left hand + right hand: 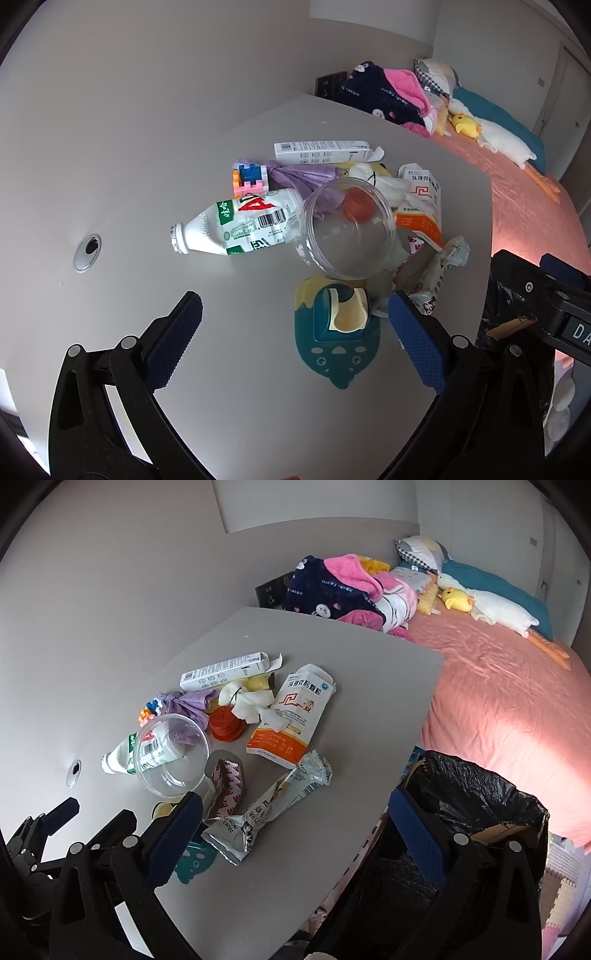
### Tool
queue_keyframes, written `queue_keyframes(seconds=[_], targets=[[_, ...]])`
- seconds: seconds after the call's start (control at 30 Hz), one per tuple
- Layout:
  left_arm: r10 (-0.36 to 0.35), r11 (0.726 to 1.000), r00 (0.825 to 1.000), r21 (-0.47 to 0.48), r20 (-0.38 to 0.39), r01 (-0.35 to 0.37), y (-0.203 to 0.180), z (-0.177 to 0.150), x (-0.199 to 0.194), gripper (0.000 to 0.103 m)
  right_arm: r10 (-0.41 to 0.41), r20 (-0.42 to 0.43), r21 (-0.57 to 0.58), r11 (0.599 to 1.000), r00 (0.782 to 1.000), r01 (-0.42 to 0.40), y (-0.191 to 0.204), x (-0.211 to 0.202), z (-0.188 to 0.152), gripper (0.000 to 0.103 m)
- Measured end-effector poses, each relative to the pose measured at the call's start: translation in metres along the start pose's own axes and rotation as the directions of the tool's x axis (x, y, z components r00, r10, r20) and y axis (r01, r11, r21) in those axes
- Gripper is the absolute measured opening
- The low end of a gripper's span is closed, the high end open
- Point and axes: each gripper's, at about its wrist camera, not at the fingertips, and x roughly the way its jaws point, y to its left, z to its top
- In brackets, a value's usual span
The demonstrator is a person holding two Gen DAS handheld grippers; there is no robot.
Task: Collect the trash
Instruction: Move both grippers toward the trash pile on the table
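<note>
One bottle (236, 227), one cup (349, 229), two wrappers (266, 808) — jaws apart.

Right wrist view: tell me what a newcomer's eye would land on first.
First, the heap of litter on the grey table: a clear plastic cup lying over a crushed white bottle, an orange-and-white carton beside them, and a silver snack wrapper nearer the camera. Next, the black-lined trash bin off the table's right edge, behind the open right tongs. Beyond it, the pink bed.
</note>
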Motion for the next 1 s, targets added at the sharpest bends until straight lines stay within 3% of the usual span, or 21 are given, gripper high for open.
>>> queue_keyframes(seconds=[1.0], targets=[[-0.033, 0.999, 0.999, 0.01, -0.006, 0.033, -0.0009, 0.0005, -0.002, 0.097, -0.011, 0.002, 0.019, 1.0, 1.0, 0.011, -0.0065, -0.0017, -0.0051, 0.1]])
